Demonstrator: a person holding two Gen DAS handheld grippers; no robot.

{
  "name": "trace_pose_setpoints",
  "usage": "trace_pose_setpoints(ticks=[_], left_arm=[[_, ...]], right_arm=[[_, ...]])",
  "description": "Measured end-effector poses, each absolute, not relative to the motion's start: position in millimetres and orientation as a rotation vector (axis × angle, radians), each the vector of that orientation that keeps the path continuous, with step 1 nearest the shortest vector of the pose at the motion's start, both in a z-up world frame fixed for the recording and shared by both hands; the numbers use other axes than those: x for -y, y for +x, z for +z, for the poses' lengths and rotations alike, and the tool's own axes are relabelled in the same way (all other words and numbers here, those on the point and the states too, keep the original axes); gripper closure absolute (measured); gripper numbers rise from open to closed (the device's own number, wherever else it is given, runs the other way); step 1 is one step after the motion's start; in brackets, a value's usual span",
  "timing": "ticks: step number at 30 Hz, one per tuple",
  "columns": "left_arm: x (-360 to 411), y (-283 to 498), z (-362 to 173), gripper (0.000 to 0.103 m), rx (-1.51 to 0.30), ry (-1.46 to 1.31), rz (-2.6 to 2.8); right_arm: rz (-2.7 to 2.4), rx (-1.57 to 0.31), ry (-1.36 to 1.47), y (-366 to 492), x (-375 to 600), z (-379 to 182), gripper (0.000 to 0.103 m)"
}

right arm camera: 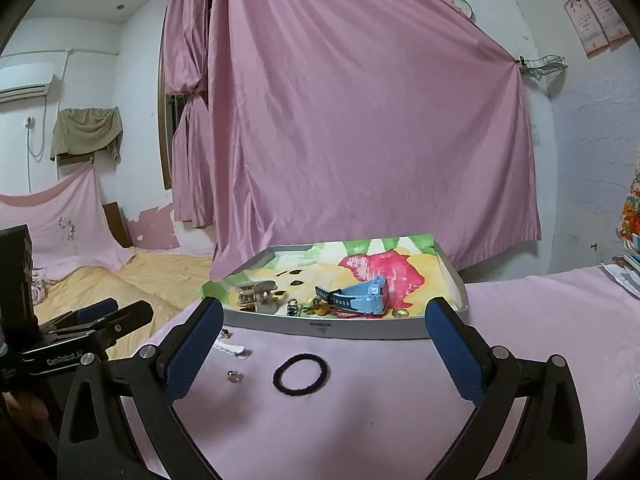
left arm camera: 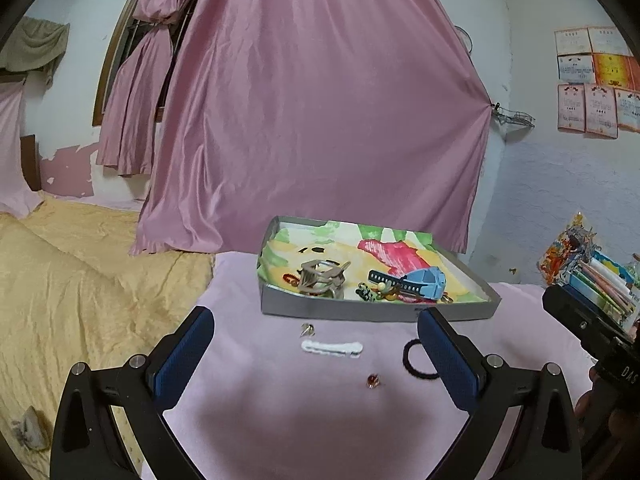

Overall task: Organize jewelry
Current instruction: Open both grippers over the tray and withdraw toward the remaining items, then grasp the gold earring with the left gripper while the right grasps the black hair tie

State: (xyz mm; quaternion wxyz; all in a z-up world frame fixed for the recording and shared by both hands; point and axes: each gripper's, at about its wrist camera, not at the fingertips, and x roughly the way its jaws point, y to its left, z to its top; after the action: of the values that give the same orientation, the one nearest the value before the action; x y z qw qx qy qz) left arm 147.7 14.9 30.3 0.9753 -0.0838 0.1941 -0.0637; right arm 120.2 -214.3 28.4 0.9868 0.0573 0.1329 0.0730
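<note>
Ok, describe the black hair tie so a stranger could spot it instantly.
Find the grey tray with the colourful liner on the pink tablecloth. On the cloth, just in front of its near wall, lies the black hair tie. It is the only dark closed ring there; the white hair clip nearby is straight.

**Room surroundings, off-task**

I see a pink curtain draped behind the table, a yellow bedspread left, certificates on the right wall, an air conditioner and an olive cloth hanging.
</note>
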Motion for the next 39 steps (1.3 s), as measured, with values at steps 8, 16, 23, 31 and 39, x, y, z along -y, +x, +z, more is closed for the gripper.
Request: trace_pose_setpoints(ticks=[8, 16, 23, 31, 39], left_arm=[[-24.0, 140.6, 24.2, 0.001, -0.395, -0.164, -0.118], [-28.6, 154.3, 15.9, 0.001, -0.468, -0.163, -0.113], [-20.6, 171.9, 2.7, 0.001, -0.579, -0.139, -0.138], [-3.5, 190.3, -8.1, 0.001, -0.691, -0.091, -0.207], [10.6, 200.3, -10.9, 0.010, -0.745, -0.071, -0.277]], right_arm=[[0.159, -0.315, 0.110, 119.4, 206.7, 22.0, 0.004], [0.148, -0.428, 0.110, 146.7, 204.1, 13.0, 0.004], [0.145, -0.585, 0.106, 178.5, 211.1, -0.8, 0.004], [0.195, -0.729, 0.102, 215.6, 215.3, -15.4, 0.004], [0.232, -0.773, 0.054, 233.3, 208.2, -19.8, 0.019]])
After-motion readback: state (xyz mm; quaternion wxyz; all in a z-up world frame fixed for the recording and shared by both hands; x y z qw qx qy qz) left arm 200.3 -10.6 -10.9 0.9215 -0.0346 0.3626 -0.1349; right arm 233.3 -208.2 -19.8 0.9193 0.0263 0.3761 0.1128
